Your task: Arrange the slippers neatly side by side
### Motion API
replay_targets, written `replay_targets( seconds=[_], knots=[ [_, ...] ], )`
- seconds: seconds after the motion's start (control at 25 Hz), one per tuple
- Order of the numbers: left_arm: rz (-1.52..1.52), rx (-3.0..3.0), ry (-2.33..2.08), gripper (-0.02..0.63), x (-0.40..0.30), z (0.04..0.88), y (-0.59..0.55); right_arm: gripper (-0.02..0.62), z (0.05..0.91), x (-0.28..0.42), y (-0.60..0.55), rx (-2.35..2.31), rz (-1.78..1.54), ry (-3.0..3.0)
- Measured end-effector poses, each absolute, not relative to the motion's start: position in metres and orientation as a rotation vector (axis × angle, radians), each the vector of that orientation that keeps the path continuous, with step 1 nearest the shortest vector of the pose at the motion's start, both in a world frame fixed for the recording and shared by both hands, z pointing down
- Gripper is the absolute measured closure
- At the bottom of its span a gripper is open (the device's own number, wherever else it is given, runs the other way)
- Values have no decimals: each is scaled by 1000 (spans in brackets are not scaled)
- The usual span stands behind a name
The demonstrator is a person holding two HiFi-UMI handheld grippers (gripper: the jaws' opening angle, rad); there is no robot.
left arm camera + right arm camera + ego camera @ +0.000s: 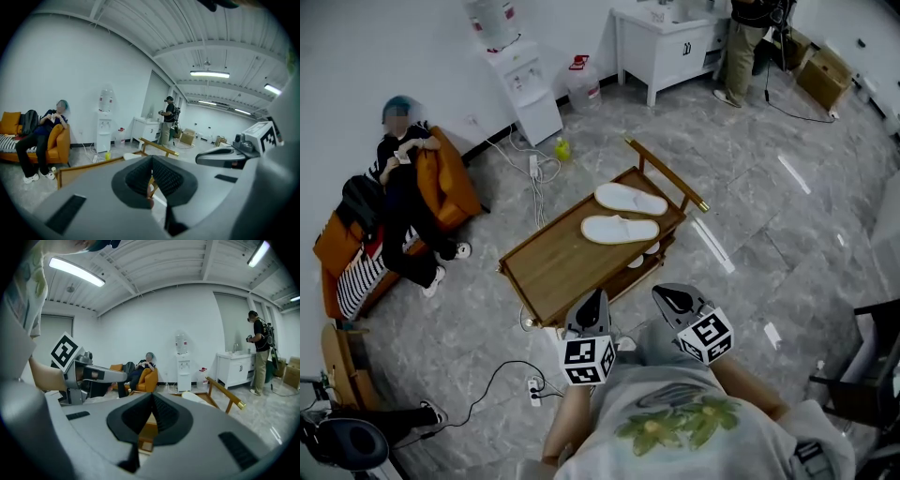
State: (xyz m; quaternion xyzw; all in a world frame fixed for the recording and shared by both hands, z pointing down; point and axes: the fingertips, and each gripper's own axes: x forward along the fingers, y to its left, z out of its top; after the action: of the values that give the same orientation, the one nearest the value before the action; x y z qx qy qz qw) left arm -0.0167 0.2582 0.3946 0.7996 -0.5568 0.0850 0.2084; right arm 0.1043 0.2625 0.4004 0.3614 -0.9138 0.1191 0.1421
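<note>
Slippers [620, 229]: a white pair, laid just beside each other on the wooden tabletop [562, 267], toward its far, railed end.
Left tool [596, 296]: jaws pressed together with nothing between them; held at the near edge of the tabletop, well apart from the slippers.
Right tool [670, 296]: jaws likewise pressed together and empty; held just beside the left tool, at the same near edge.
Background: a person is seated on an orange sofa [450, 183] by the wall.
</note>
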Motion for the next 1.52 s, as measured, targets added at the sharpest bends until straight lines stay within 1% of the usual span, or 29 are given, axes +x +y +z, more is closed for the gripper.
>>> replay_targets(
  seconds=[0.28, 0.76, 0.88, 1.2, 1.32, 1.52],
  knots=[
    [251, 2154, -1539, 591, -29, 414, 248, 588, 405, 99, 240, 1008, 352, -2622],
    [270, 2098, -1584, 591, -33, 420, 168, 583, 404, 94, 150, 908, 316, -2661],
    [272, 2077, -1584, 591, -31, 426, 150, 531, 412, 90, 126, 865, 317, -2663],
    [321, 2043, -1593, 591, -31, 434, 109, 430, 439, 75, 75, 750, 369, -2636],
    [339, 2019, -1609, 591, -31, 438, 95, 413, 450, 71, 61, 686, 368, -2622],
    [358, 1976, -1650, 591, -27, 443, 75, 410, 468, 67, 41, 573, 344, -2609]
  ],
)
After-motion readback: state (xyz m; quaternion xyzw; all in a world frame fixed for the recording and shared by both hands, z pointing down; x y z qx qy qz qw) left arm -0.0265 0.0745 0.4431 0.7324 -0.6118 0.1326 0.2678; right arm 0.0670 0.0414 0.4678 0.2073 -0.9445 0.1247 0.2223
